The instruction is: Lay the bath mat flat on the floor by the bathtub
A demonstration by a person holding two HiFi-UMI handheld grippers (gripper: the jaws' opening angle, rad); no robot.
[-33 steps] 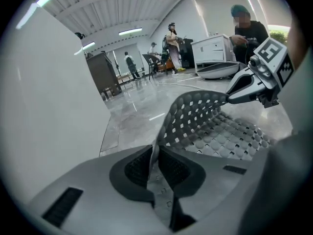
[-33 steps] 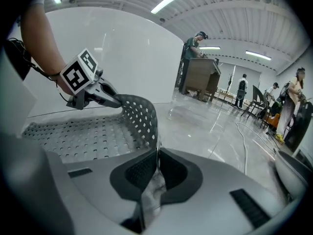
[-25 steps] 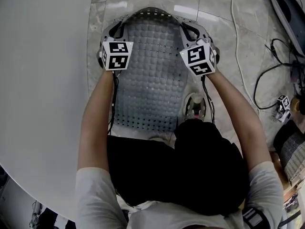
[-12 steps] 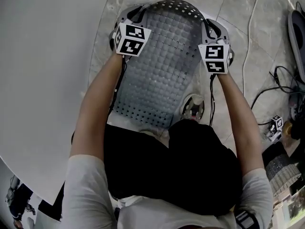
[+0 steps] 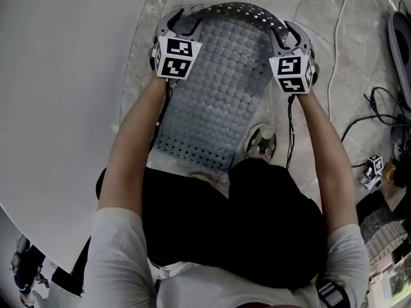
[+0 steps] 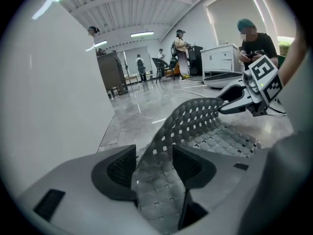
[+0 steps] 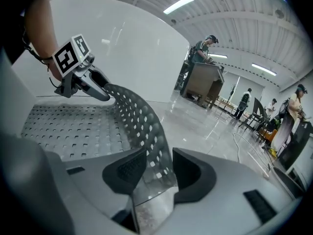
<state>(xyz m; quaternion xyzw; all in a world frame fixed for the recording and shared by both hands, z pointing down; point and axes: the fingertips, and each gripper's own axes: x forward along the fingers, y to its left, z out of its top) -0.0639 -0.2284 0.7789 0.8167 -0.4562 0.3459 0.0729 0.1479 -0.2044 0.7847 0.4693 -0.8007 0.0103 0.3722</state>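
At the left hand-held gripper [image 6: 154,166], jaws apart and just been opening, with a far corner of the grey perforated bath mat [image 5: 215,95] standing loose between the dark pads [image 6: 121,166], not squeezed. At the right hand-held gripper [image 7: 157,173], jaws likewise parted and just been opening, with the mat's other far corner passing between its pads.

Between the two, the mat's far edge lifted and arched from one to the other. Behind them, toward the person, the rest of the mat spread flat on the grey marbled floor [image 5: 340,88].

Just outside the left hand-held gripper, the smooth white wall of the bathtub [image 5: 58,108], close along the mat's long side. Behind the right hand-held gripper, near the mat's near corner, a light shoe [image 5: 261,141] on the tiles. Farther out past the right hand-held gripper, a white cable [image 5: 335,50] and dark cables [image 5: 379,104] trailing over the floor.

Ahead of both, well apart, several people [image 6: 180,50] standing in a bright hall under strip lights.
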